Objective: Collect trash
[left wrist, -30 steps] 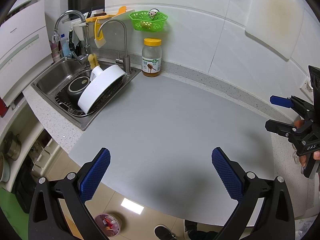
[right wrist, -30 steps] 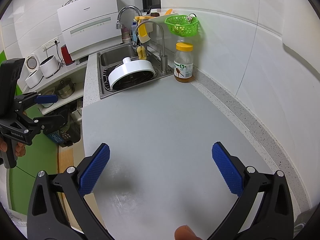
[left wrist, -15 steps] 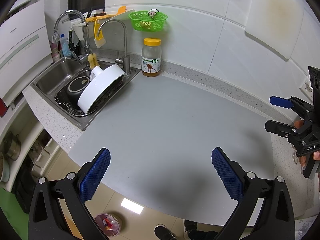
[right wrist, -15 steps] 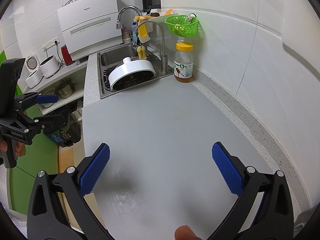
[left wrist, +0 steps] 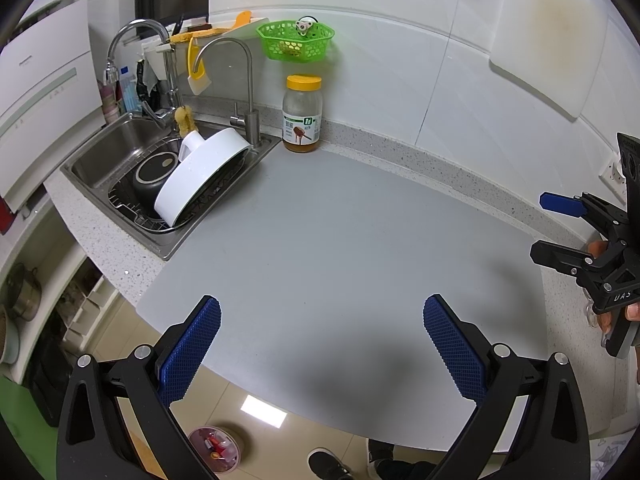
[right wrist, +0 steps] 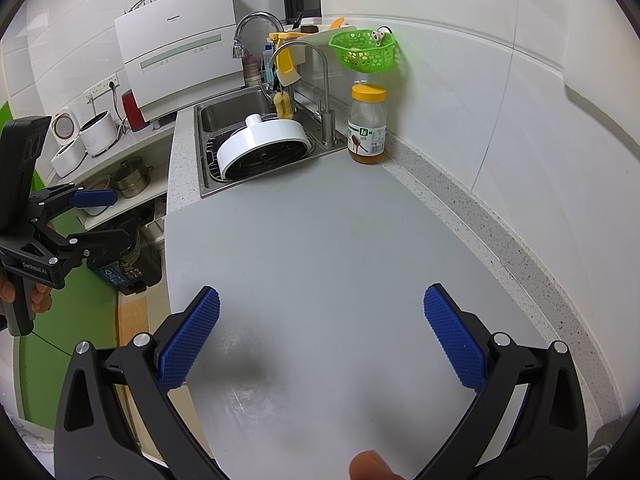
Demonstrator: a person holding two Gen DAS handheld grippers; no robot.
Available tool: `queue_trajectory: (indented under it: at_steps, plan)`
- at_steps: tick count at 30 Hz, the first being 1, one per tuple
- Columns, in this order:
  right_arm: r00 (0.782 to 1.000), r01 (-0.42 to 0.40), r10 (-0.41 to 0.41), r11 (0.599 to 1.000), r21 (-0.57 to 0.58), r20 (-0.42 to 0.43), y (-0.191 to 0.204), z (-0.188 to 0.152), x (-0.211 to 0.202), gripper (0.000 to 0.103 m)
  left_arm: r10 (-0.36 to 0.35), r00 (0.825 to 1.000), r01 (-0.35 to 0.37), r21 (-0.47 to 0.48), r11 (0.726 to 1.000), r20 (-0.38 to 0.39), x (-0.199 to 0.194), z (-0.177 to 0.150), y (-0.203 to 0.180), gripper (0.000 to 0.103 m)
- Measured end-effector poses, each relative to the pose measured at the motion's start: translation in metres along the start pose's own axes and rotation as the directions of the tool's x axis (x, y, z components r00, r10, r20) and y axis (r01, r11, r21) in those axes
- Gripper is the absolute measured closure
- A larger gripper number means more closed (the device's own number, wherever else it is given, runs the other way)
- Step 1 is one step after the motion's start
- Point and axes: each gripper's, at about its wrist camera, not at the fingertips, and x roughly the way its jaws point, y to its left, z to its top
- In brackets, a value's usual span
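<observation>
Trash was nowhere on the grey mat (left wrist: 320,240) that covered the counter, so we held both claws spread and empty above it, as if waiting to find something worth picking up. We kept the left gripper (left wrist: 320,344) over the mat's near edge, its blue pads wide apart with nothing between them; the right gripper (right wrist: 320,344) hung the same way, released, farther along toward the wall. The only loose item on the worktop was the honey jar (left wrist: 302,114), upright against the backsplash just beside the sink (left wrist: 100,152), and we could not judge whether it counted as rubbish. A white round lid (left wrist: 200,176) leaned tilted in the sink's wire rack, presumably to drain. On the floor below the counter a small bin (left wrist: 214,448) showed coloured scraps inside, partly cut off by the left claw's arm. We judged that the likeliest place for whatever we collected. What lay in the green basket (right wrist: 364,54) on the wall was too small to tell.
</observation>
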Motion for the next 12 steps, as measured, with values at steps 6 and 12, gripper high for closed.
queue_trajectory:
  at_steps: [6,12]
  plan:
    - [1.000,-0.003,0.003,1.000,-0.003,0.000,0.0002,0.0000,0.0008,0.003,0.007,1.000,-0.007,0.007,1.000,0.002,-0.0008,0.0000,0.0013,0.006]
    - [1.000,-0.007,0.007,1.000,-0.007,0.001,0.0005,0.0005,0.0020,0.003,0.009,1.000,-0.009,0.007,1.000,0.007,-0.0016,-0.0007,0.0029,0.006]
